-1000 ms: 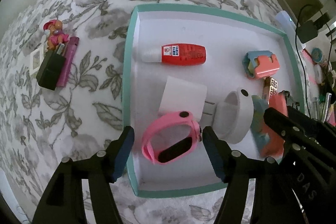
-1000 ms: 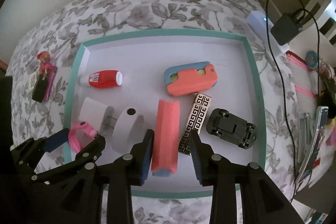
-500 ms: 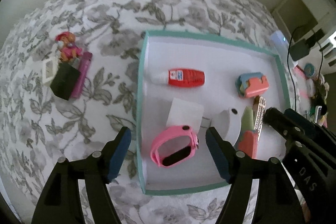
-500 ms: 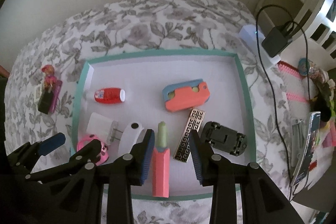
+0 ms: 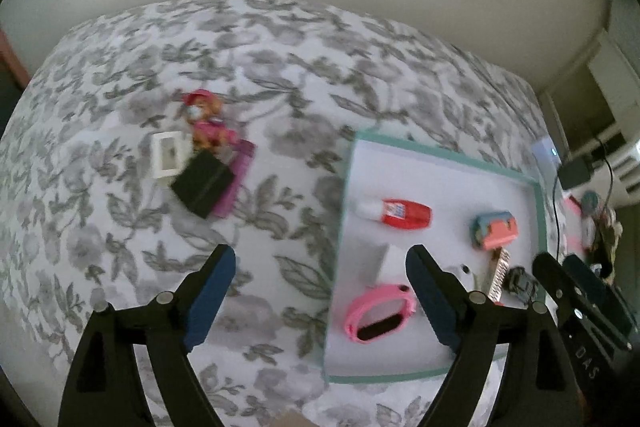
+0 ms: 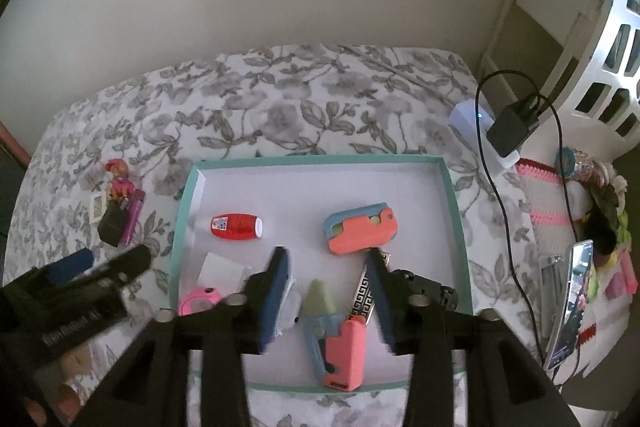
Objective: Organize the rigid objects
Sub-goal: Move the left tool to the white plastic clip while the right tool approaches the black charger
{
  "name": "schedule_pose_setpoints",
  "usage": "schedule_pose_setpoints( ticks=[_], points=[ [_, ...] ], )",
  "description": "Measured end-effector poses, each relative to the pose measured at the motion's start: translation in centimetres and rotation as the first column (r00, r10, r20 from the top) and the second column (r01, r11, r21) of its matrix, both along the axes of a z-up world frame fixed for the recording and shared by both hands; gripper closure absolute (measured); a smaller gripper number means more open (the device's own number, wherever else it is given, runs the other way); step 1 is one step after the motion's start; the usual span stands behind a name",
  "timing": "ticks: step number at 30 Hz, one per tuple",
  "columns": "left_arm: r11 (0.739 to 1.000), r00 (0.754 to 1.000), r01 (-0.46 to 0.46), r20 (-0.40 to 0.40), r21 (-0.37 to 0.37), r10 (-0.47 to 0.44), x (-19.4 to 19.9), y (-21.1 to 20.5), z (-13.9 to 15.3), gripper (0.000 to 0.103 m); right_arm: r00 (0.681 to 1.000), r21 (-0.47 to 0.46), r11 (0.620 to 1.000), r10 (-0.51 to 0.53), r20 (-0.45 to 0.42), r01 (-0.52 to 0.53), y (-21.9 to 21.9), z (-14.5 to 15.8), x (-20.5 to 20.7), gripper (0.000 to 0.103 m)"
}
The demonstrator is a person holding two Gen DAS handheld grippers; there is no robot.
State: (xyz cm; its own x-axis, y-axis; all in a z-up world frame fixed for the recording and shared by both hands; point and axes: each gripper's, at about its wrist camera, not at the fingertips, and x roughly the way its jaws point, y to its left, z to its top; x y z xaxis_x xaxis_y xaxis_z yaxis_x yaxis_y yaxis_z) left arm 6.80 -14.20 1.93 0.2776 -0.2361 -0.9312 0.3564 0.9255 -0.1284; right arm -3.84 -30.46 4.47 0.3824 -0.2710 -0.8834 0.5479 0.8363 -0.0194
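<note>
My left tongs (image 5: 320, 291) hang empty, jaws just widened. Remaining clutter, black box (image 5: 202, 183) and toy figure (image 5: 206, 123), sits upper left on the flowered bed (image 5: 280, 67): approach low and square. Tray (image 6: 454, 195) centre; right tongs (image 6: 328, 291) just parted over the coral knife (image 6: 340, 351). Plain wall behind.

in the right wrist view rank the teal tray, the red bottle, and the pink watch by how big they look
1. teal tray, by far the largest.
2. red bottle.
3. pink watch, smallest, though the left gripper partly hides it, so this is unsure.
</note>
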Motion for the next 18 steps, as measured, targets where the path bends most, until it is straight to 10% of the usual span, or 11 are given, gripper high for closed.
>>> schedule_pose_setpoints(
  ticks=[18],
  points=[
    [0.953, 0.953, -0.302, 0.024, 0.020, 0.301, 5.9, 12.1, 0.2, 0.015, 0.991, 0.015, 0.992, 0.126, 0.054, -0.127, 4.5, -2.1, 3.5, 0.000]
  ],
)
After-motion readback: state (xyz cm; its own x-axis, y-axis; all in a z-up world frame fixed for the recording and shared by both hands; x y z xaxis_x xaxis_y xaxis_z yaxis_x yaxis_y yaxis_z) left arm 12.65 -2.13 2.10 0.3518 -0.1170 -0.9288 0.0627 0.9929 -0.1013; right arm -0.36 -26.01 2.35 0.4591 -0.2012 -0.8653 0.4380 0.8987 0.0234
